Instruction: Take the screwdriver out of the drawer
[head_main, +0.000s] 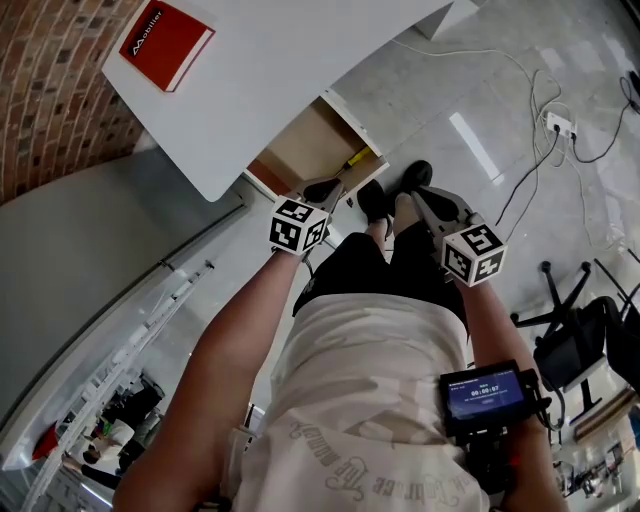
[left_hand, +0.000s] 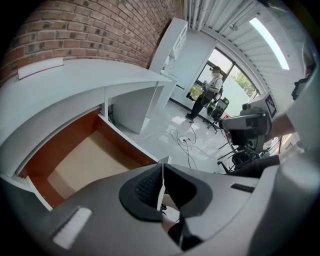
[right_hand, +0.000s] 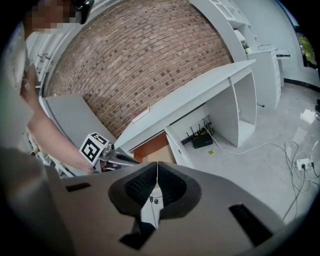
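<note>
Well, you are holding two tongs, and both are closed, pads together with nothing between them: the left tongs (head_main: 325, 188) and the right tongs (head_main: 418, 196). Each carries one marker cube.

There is one drawer (head_main: 300, 150), standing open under the one white desk (head_main: 270, 70), just beyond the tip of your left tongs. There is one screwdriver (head_main: 357, 157), lying in the drawer's corner just ahead of the left tongs and to the left of the right tongs' tip. Only a short yellow piece of it shows, and the rest cannot be made out. In the left gripper view, the body of the tongs covers the near end of the drawer.

One red book (head_main: 165, 42) lies on the desk, well beyond the left tongs. Its white lettering seems to read "Mobilier". One small screen (head_main: 485, 392) sits at your waist behind the right tongs, with figures too small to read.
</note>
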